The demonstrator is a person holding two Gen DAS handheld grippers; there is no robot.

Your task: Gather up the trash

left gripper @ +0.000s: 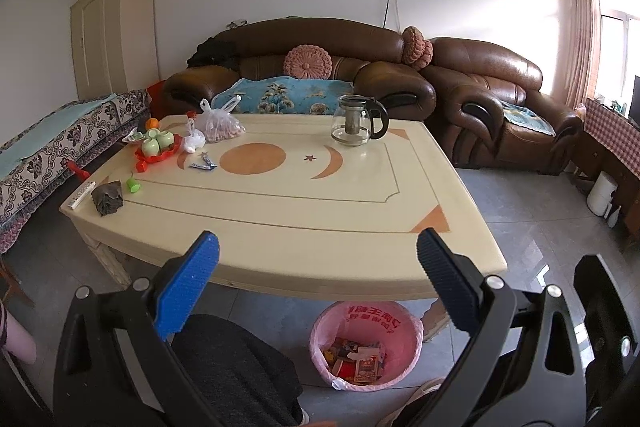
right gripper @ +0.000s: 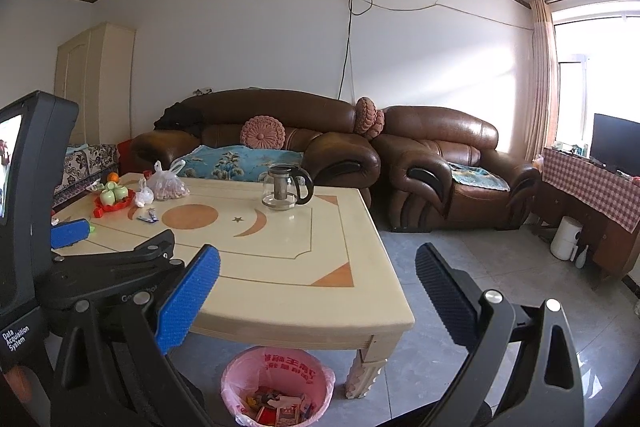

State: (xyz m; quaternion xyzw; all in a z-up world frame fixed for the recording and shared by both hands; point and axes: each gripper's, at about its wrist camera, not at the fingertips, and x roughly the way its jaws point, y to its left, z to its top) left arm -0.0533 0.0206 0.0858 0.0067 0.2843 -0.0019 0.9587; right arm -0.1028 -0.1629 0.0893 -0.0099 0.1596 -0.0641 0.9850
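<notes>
1. The left gripper [left gripper: 318, 247] hangs above the near edge of the table [left gripper: 360, 219] with its jaws spread wide and nothing between them.
2. The right gripper [right gripper: 318, 267] is also spread wide and empty, held over the table's near right corner, beside the left one.
3. Directly below, on the floor just in front of the table edge, stands the pink bin [left gripper: 408, 327]. Its liner already holds a heap of wrappers and paper packets, so I judge that a good part of the collecting is done.
4. The near half of the table carries nothing loose.
5. Farther out toward the left side lie blue-and-white wrappers [left gripper: 203, 163], near the orange circle inlay. They look like the clearest trash left.
6. Near the left edge sit a dark crumpled lump [left gripper: 107, 202] and a small green cap-like piece [left gripper: 133, 185]; whether these are trash I cannot tell.
7. The red tray of green cups [left gripper: 158, 145], the plastic bag of nuts [left gripper: 220, 125] and the glass teapot [left gripper: 356, 123] appear to belong on the table.
</notes>
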